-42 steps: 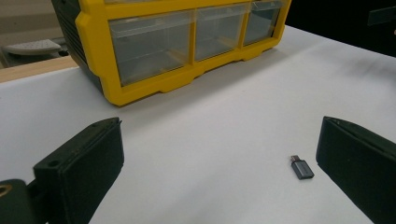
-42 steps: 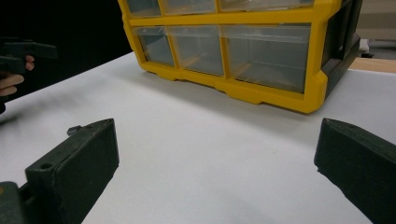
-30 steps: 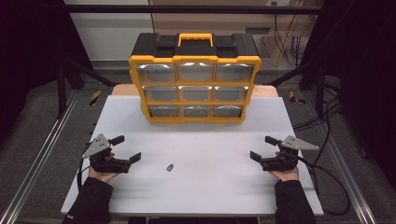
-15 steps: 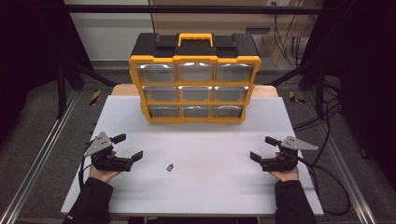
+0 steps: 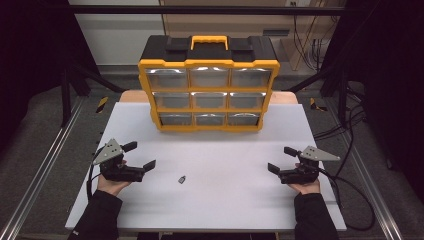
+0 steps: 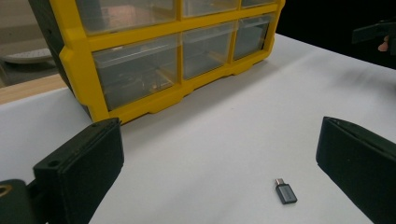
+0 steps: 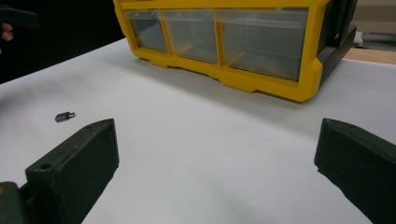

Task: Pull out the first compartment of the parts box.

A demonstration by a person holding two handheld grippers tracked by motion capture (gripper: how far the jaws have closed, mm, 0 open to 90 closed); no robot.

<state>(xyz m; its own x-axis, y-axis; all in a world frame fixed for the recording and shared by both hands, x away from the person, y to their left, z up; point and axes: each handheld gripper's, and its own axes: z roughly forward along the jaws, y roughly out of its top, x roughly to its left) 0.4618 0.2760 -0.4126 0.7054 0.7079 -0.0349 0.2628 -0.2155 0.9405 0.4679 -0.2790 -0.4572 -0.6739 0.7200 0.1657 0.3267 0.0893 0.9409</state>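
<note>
- White table (image 5: 215, 200) carries my yellow drawer cabinet (image 5: 208, 90) at the back.
- Small adapter (image 5: 182, 179) lies near my left gripper (image 5: 140, 156), jaws wide.
- Right gripper (image 5: 281, 160) rests well apart, also wide.

White table (image 5: 320, 130) stood on grey floor (image 5: 45, 120), dark frame posts (image 5: 65, 90) flanked it, pale wall (image 5: 120, 35) behind

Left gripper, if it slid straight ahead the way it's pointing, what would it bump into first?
Probably the small dark adapter, lying just ahead between the left gripper's open jaws. Beyond it the white table looks free, though depth is hard to judge.
</note>
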